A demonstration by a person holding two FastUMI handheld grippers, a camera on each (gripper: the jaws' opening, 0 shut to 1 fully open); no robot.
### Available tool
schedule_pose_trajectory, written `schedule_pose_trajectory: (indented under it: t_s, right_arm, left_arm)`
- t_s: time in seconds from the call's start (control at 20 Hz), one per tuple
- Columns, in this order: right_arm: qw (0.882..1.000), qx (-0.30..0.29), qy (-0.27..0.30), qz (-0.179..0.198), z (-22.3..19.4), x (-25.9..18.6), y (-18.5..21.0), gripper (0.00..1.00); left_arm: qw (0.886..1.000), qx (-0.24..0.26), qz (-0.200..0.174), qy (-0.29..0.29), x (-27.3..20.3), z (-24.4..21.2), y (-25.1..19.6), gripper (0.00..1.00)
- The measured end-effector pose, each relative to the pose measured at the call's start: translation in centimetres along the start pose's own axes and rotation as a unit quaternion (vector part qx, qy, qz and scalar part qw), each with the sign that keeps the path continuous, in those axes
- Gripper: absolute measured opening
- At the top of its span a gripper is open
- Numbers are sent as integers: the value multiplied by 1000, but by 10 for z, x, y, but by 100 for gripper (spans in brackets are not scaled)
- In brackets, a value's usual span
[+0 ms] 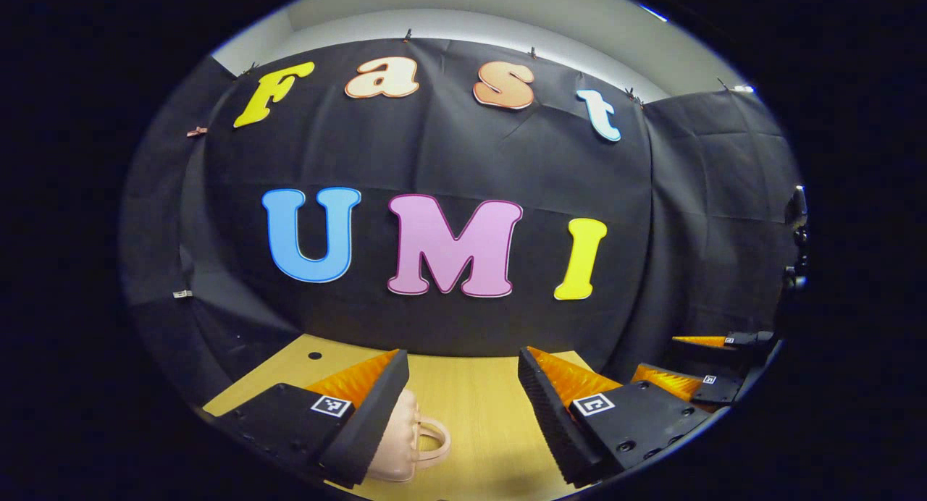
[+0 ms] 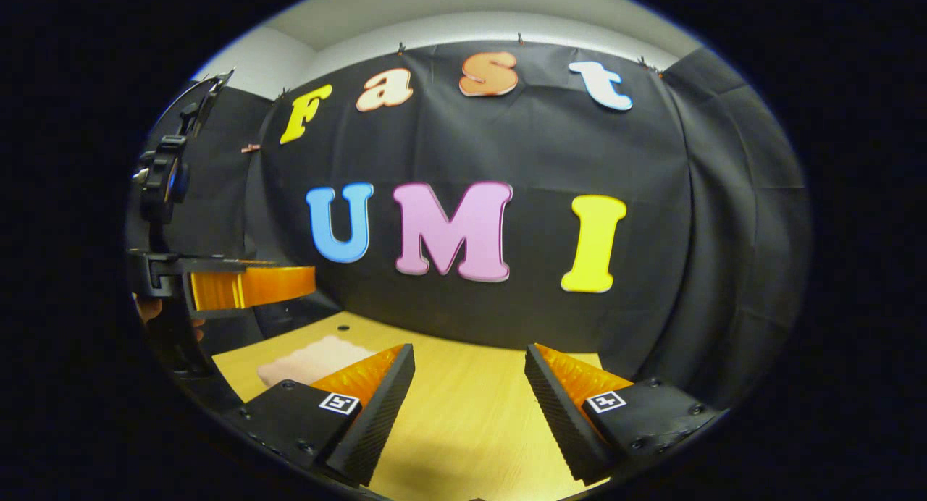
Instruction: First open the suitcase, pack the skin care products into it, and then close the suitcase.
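Left gripper view: the left claw (image 1: pixel 463 407) hangs with its fingers spread wide and empty above the pale wooden table (image 1: pixel 478 400). The small pale pink suitcase with a loop handle (image 1: pixel 405 436) lies on the table at about seven o'clock from the gap, half hidden behind the left finger (image 1: pixel 369 421); its handle points toward three o'clock, into the open gap. Whether the case is shut I cannot tell from here. Farther off at four o'clock the right claw (image 1: pixel 706 360) shows, fingers parted.

In the right gripper view the right claw (image 2: pixel 467 407) is likewise spread and holds nothing, over bare tabletop. A soft pink fuzzy cloth or pad (image 2: pixel 311 360) lies at ten o'clock, near the table's far left edge.

I judge the left claw much the nearer to the suitcase, so opening falls to it: a small shift toward seven o'clock would bring the handle between the fingers. Open table runs ahead to the black wall at twelve o'clock.
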State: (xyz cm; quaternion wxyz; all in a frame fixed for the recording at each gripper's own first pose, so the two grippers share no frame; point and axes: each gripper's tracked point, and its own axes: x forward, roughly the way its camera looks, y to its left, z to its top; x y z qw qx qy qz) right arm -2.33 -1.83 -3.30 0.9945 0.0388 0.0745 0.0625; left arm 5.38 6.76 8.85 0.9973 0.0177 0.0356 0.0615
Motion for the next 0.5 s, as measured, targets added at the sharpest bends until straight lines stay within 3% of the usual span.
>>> schedule_pose_trajectory:
  t_s: [0.25,0.45,0.5]
  right_arm:
    - [999,9,-34,-17,20,-7,11,97]
    - [999,-3,-37,-23,28,-6,25,97]
    - [999,-3,-38,-23,29,-5,30,89]
  left_arm:
    - [999,3,45,-22,-13,19,52,96]
    - [999,-1,40,-23,-16,21,62,96]
    - [999,0,41,-25,-14,24,67,96]
